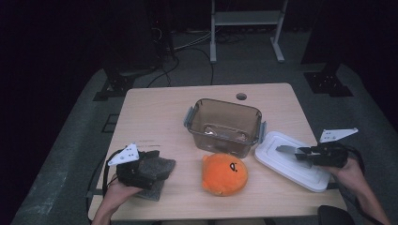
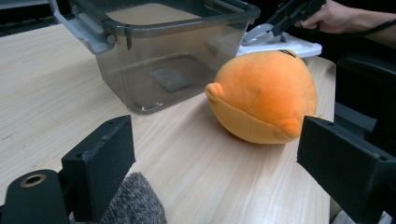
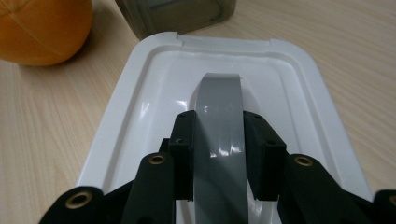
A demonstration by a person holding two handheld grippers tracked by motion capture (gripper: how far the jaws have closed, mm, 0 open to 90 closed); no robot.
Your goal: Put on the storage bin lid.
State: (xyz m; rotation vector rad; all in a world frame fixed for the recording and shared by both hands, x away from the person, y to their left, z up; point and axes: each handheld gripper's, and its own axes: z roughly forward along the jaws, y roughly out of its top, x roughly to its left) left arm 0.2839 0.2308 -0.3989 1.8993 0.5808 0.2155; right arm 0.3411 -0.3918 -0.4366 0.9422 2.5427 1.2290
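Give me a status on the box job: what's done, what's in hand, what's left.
Done: the lid is off and lies on the table right of the grey box. In hand: the right tool is closed on the lid's grey handle. The left tool sits open beside a grey cloth, facing the orange plush. Left, probably: the plush is still outside and the box unlidded.

Dim room, lit table (image 1: 150, 108); glare on white lid (image 3: 154, 88), near jaws perhaps blurred

The left tongs (image 1: 157, 161) rest low at the near left, jaws standing wide apart. The right tongs (image 1: 300, 151) point leftward, jaws nearly closed, pressing both sides of a grey handle (image 3: 219, 135).
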